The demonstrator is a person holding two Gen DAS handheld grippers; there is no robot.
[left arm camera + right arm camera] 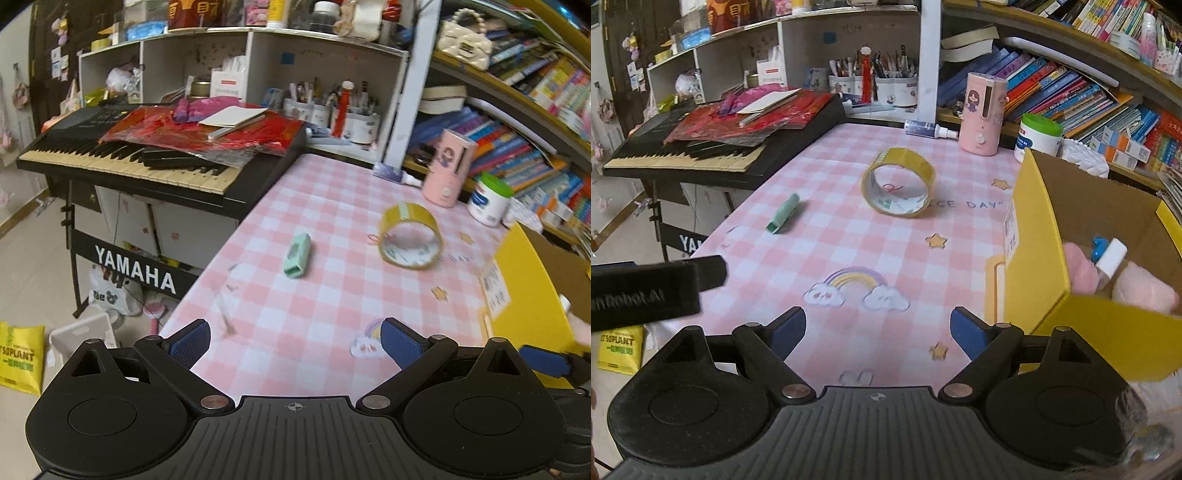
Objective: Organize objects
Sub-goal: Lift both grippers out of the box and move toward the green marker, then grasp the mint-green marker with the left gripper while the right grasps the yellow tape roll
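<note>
A keyboard [125, 155] stood at the far left, its top piled with red wrapping and a card. Right of it ran the table [332, 302] under a pink checked cloth. The left gripper [295, 345] hovered low over the table's near edge, its fingers [190, 345] spread wide with nothing between them. Ahead of it a green eraser [297, 254] lay flat on the cloth, well apart from the tape roll [410, 236], which stood on its edge further right. Behind the roll stood a pink humidifier [448, 168] and, just beside it, a white jar [489, 199] with a green lid.

The right gripper [878, 330] hung above a rainbow print, jaws also wide and empty. At its right side the yellow box [1038, 236] stood open on the table, holding a pink soft thing [1145, 291] and a small white bottle [1112, 258] with a blue piece beside it. Books [1071, 96] filled the shelves beyond.
</note>
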